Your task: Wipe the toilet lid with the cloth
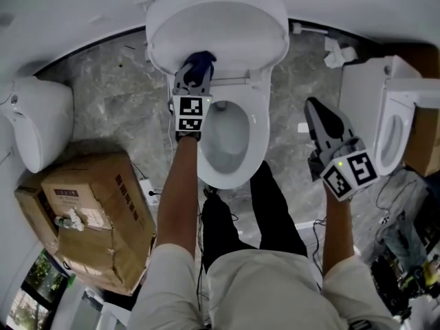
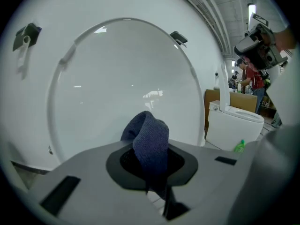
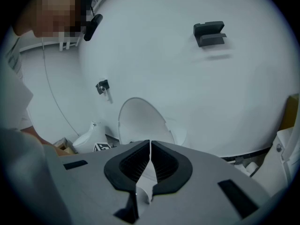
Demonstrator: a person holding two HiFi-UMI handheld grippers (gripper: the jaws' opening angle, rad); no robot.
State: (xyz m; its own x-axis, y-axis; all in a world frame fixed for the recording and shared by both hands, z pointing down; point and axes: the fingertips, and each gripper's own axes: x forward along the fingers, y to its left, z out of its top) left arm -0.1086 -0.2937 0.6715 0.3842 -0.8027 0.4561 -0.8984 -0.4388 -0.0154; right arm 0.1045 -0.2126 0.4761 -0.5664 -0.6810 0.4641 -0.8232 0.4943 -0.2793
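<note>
At the lower part of the raised toilet lid (image 1: pixel 234 26), the left gripper (image 1: pixel 194 74) is clamping the dark blue cloth (image 2: pixel 151 142) in its jaws, the folded end poking towards the lid. Right of the bowl (image 1: pixel 227 133), the right gripper (image 3: pixel 150 146) is hovering, jaws pressed together on nothing.

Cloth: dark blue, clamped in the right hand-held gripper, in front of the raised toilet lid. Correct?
No. The left hand-held gripper clamps the dark blue cloth, in front of the raised toilet lid; the left gripper view shows it.
</note>
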